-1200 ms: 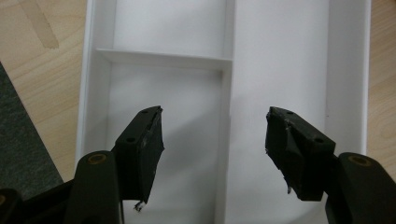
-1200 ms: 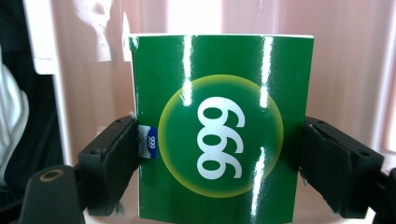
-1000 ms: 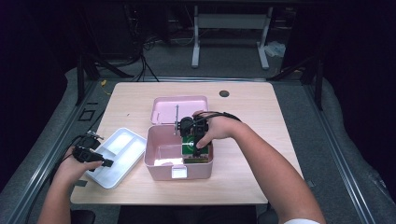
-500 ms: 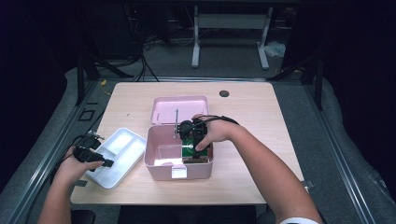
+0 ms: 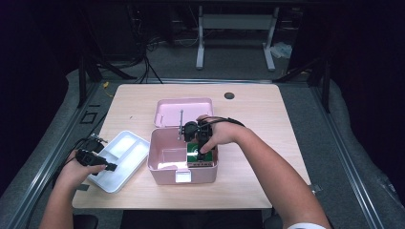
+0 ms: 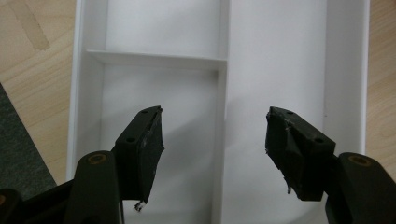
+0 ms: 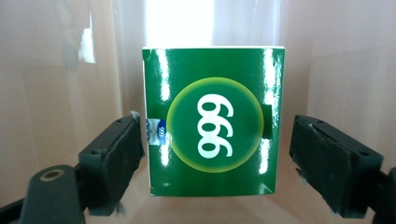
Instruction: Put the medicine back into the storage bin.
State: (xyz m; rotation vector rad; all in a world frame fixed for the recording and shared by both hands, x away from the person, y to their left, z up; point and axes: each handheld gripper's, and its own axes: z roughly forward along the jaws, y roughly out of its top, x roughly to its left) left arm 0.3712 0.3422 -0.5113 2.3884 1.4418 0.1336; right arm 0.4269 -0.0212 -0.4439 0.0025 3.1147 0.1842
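Green box (image 7: pixel 212 121) upright between right tongs (image 7: pixel 215 154), jaws apart either side, ungripped; left tongs (image 6: pixel 215 149) apart over white tray (image 6: pixel 343 70).

Both hand-held grippers (image 6: pixel 214 140) (image 7: pixel 215 158) agape.

The glossy green cardboard box (image 7: pixel 213 121) carries the white number "999" inside a lighter green circle, printed sideways. A small blue oval label (image 7: pixel 159 131) on its left edge repeats "999".
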